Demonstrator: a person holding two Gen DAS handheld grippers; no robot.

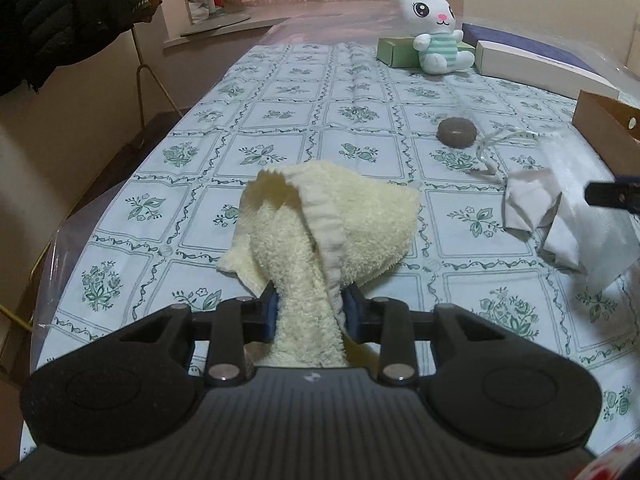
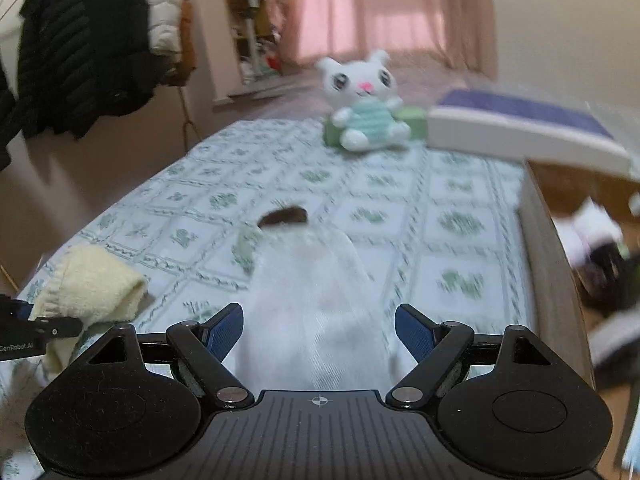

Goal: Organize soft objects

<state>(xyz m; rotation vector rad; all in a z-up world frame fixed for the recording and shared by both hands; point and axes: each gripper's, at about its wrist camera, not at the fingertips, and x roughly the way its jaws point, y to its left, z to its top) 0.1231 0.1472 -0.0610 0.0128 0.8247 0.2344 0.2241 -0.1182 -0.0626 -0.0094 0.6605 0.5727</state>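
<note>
A cream terry towel (image 1: 332,216) hangs bunched between my left gripper's (image 1: 310,312) blue pads, which are shut on it just above the floral tablecloth (image 1: 280,120). The same towel (image 2: 96,284) shows at the left of the right wrist view, beside the left gripper's finger (image 2: 52,326). A white woven cloth (image 2: 316,300) fills the wide gap of my right gripper (image 2: 320,324), whose pads hold it by its sides. It looks raised off the table. In the left wrist view this cloth (image 1: 576,216) droops at the right under a dark finger (image 1: 612,194).
A white plush bunny (image 1: 434,28) sits at the far end against a green box (image 1: 394,51) and a long white and navy box (image 1: 532,64). A brown round pad (image 1: 457,132) lies mid-table. An open cardboard box (image 2: 548,260) stands right. Dark jackets (image 1: 60,12) hang left.
</note>
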